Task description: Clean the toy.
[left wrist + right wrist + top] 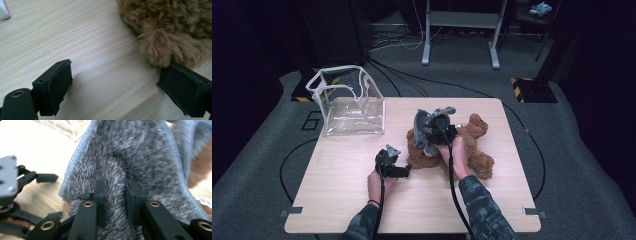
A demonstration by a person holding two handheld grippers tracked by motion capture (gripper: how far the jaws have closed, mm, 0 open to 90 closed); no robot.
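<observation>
Near the table's (337, 200) middle, the right gripper (115, 192) pinches a grey fleece cloth (140, 157) over the brown teddy bear (477, 145); the left gripper (115, 87), jaws wide and empty, sits just left of the bear's paw (160, 50)

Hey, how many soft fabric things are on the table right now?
2: a brown teddy bear lying right of the table's centre, and a grey fleece cloth pinched in the right gripper over the bear. Others may be hidden underneath.

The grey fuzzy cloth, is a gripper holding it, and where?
Yes. The right gripper pinches a fold in the grey cloth, away from its edges. The left gripper is open, holding nothing, beside the teddy bear.
</observation>
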